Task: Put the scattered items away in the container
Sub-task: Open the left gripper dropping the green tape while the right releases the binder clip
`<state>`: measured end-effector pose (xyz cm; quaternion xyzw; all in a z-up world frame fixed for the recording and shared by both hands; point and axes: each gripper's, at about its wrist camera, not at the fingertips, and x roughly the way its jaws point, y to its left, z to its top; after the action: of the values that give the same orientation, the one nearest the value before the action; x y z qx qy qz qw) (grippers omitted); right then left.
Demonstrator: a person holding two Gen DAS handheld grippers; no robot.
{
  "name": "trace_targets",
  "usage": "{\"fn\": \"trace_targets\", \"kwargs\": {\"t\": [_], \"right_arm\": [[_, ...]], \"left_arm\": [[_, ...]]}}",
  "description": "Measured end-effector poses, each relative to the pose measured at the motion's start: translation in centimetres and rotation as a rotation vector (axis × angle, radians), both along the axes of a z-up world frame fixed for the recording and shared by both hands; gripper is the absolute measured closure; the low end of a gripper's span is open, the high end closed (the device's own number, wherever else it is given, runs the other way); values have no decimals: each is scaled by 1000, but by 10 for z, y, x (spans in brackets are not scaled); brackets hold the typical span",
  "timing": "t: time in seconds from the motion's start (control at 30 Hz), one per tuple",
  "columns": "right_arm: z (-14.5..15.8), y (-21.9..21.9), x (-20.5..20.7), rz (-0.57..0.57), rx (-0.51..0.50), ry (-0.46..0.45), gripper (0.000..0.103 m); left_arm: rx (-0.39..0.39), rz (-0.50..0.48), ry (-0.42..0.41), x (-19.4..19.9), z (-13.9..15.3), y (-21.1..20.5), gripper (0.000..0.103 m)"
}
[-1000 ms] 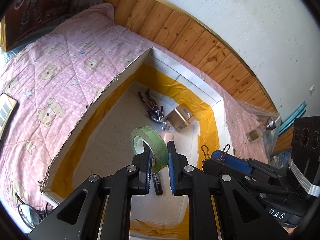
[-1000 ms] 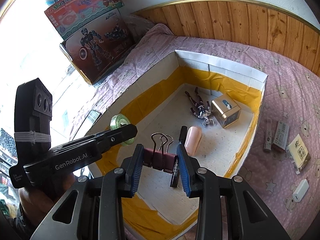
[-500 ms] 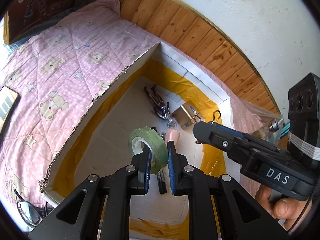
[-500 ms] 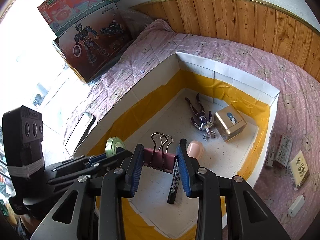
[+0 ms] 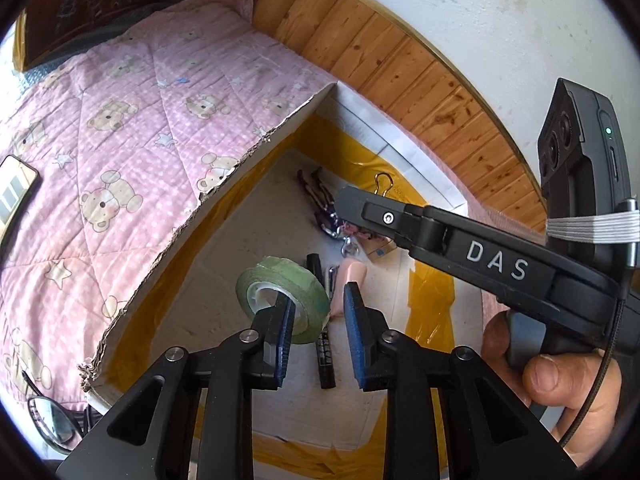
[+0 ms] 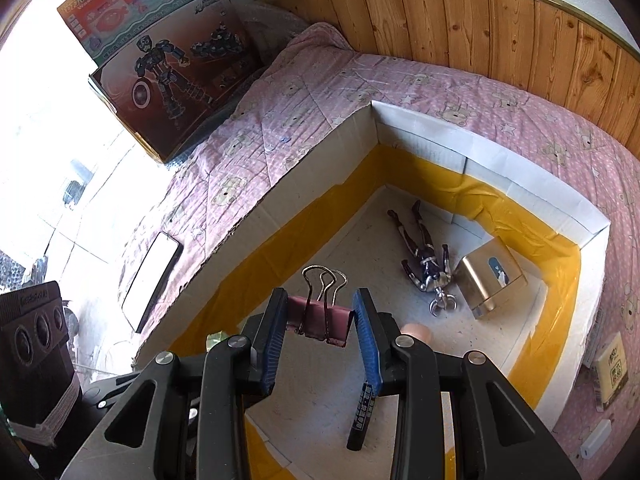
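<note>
Nearest in the left wrist view: left gripper [image 5: 318, 330], jaws opening, pads drawn clear of the green tape roll [image 5: 283, 299], which sits against the left pad, over the box floor, released or nearly so. Cannot tell whether the roll has landed yet.

In the right wrist view: right gripper [image 6: 320, 338] clamped on a maroon binder clip [image 6: 320, 322], wire handles pointing away, held above the cardboard box [image 6: 480, 148] interior. Clip not yet dropped.

Just beyond, already lying on the box floor: black marker [image 6: 362, 416], a pink capsule-shaped item [image 6: 416, 330] partly hidden behind the right jaw, a small action figure [image 6: 424, 256] with a key clasp, and a gold tin [image 6: 490, 276] beside the far yellow-taped wall.

Farther out, on the pink bed quilt [image 6: 320, 92] and outside the box: small packets [image 6: 610, 368] and a white stick-shaped item [image 6: 596, 438] at the right edge, a phone [image 6: 154, 276] to the left, glasses [image 5: 52, 424] near the box corner. Whether phone and glasses count as clutter, hard to say.

Judged roughly past halfway: several items in, tape going in, clip next, packets left to fetch.
</note>
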<state>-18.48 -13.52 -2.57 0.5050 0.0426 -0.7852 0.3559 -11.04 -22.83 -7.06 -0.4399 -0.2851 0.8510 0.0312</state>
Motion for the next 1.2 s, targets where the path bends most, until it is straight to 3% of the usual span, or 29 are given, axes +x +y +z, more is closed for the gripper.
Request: {"fn": "trace_targets", "kwargs": {"t": [0.27,0.5,0.73,0.97,1.1,1.2], "right_arm": [[-5,-1,-5,-22,1,-12,66],[-2,1,4,-4,-33,-38,66],[16,-5,25,95,-88,-41,62],[7,-18,36,194,-3,-44,59],[3,-11,27,126,75,6,59],[4,-3,20,100,54,-9,59]], "left_arm": [[16,-2,6,-1,1,-1,57],[59,2,14,-1,2,-3,52],[23,-16,7,-2,4,1,48],[4,-39,15,-1,8,6,47],[19,-47,37,1,11,6,47],[27,-51,38,1,11,6,47]]}}
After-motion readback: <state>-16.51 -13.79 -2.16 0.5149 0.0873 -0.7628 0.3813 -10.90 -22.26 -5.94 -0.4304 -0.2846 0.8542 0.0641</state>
